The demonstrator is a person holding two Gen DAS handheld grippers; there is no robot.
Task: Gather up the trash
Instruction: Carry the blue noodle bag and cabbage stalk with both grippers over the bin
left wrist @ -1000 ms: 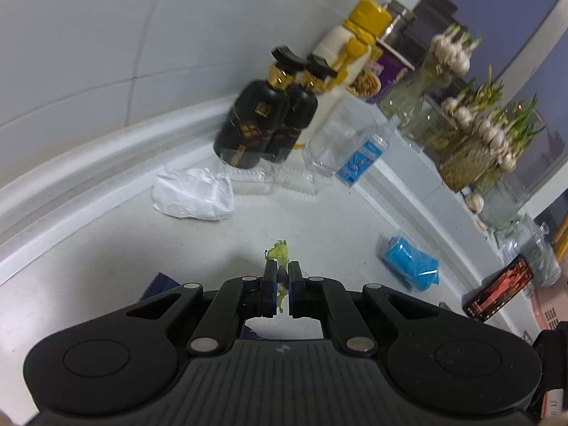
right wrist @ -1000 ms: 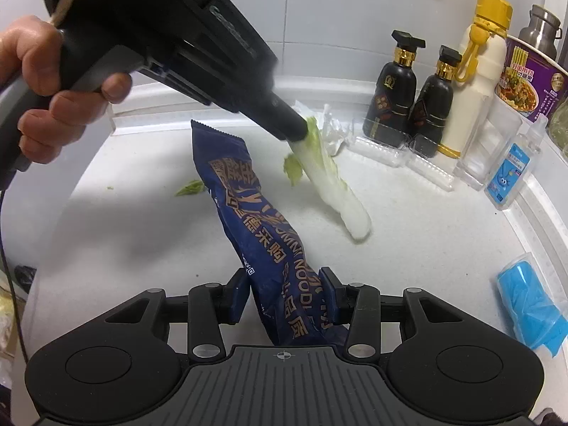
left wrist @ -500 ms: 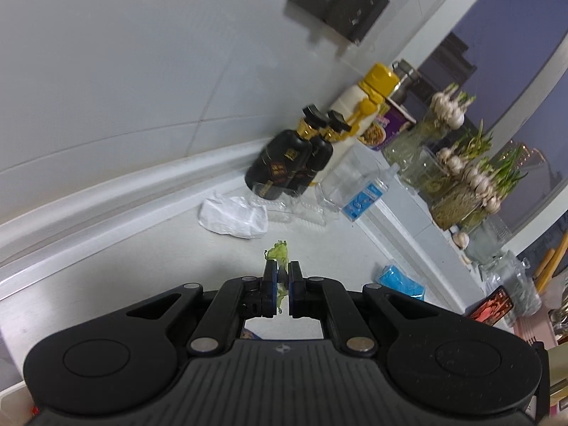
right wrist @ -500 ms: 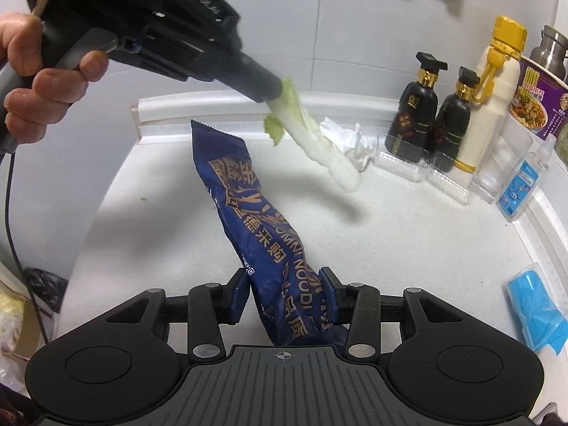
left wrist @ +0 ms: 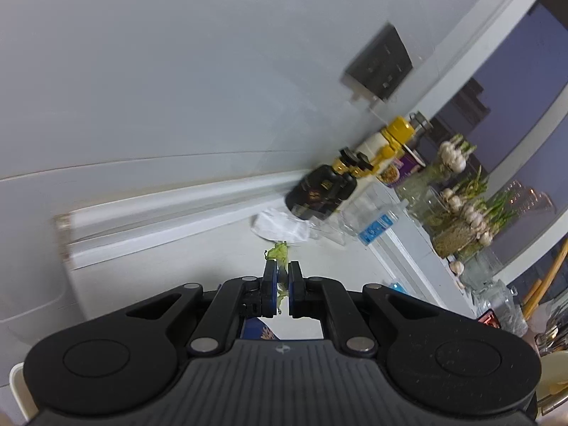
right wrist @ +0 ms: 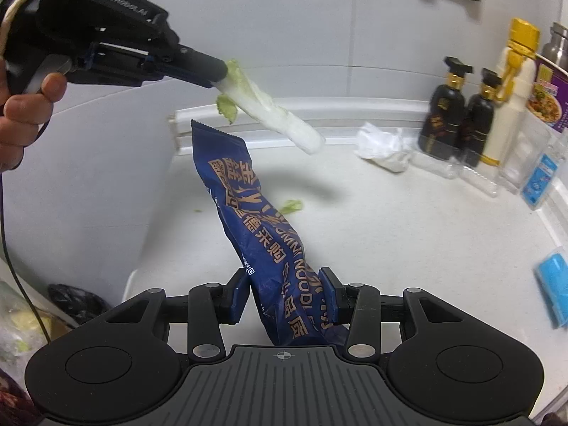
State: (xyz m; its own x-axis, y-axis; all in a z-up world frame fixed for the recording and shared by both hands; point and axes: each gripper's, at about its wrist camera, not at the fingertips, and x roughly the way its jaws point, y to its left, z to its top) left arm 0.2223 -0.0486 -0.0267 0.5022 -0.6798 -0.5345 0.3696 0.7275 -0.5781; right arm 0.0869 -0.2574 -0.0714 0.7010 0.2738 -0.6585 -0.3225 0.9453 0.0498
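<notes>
Right wrist view shows the right gripper [right wrist: 284, 293] fingers pinching a blue noodle wrapper [right wrist: 254, 227] above the white table [right wrist: 408, 234], whose left edge drops off, while the left gripper [right wrist: 222, 71] fingers pinch a cabbage leaf [right wrist: 273, 117] midair, its gripped end hidden.

Open white countertop [right wrist: 408, 234] in the middle, bare but for a small green leaf scrap [right wrist: 291, 206]; crowded along the back wall by crumpled white tissue [right wrist: 383, 145], two black gold-capped bottles [right wrist: 458, 120] and, seemingly, clear plastic containers [right wrist: 511, 167].
</notes>
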